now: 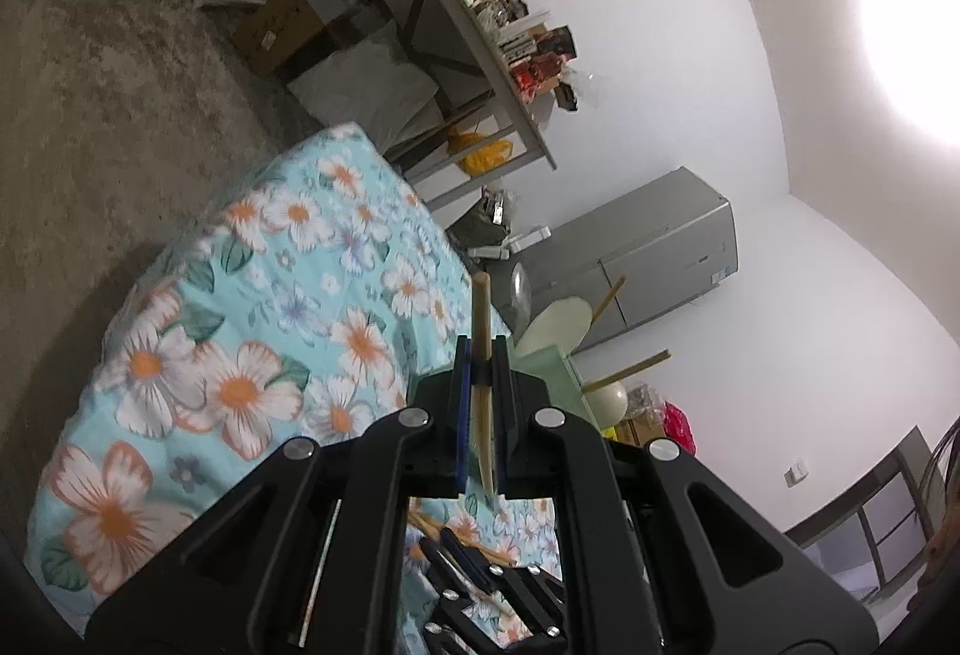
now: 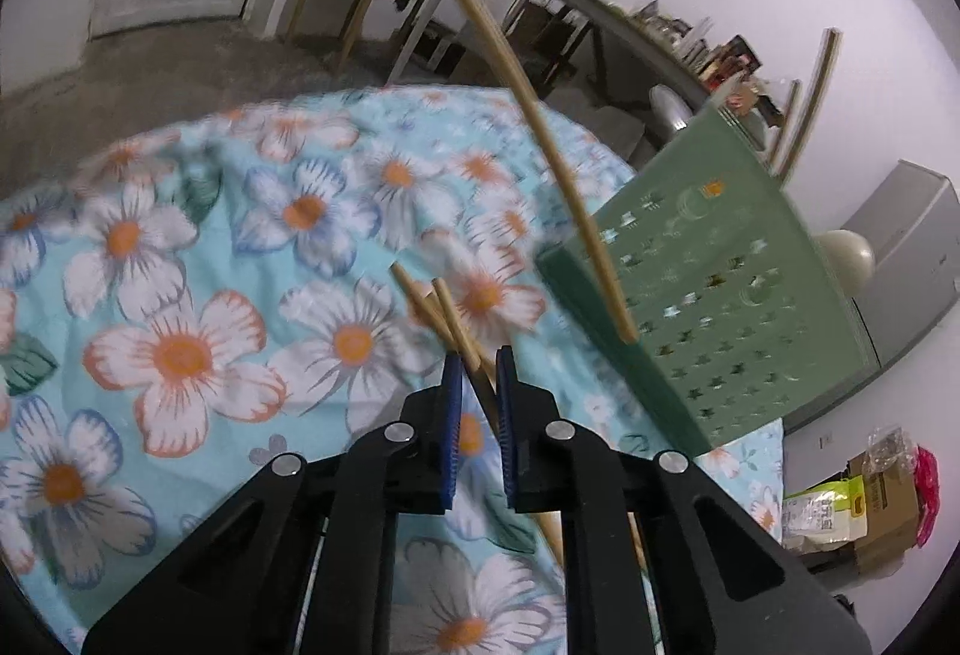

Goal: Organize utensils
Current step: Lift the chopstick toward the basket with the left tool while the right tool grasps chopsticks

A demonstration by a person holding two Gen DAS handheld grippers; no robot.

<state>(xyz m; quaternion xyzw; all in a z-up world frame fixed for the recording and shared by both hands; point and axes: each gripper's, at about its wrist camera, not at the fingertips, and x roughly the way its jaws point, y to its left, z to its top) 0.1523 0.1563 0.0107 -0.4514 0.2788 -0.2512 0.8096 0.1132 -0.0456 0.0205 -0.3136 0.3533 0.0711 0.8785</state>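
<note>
Left wrist view: left gripper (image 1: 480,349) clamped on a single wooden chopstick (image 1: 481,319), jaws narrow, pads pressing both sides; the stick's blunt end stands above the fingertips. Below it, floral tablecloth (image 1: 240,307) over the bench. Green utensil holder (image 1: 555,373) just beyond the gripper, with spoons and chopsticks standing in it. Right gripper seen lower down through the frame.

Right wrist view: right gripper (image 2: 479,355) jaws drawn narrow around wooden chopsticks (image 2: 441,310), several together, ends fanned forward over the cloth. The pads appear to touch the sticks; blur leaves the contact uncertain. The left-held chopstick arcs across the frame, tip in front of the perforated green holder's side. Grey fridge (image 2: 912,247) behind.
</note>
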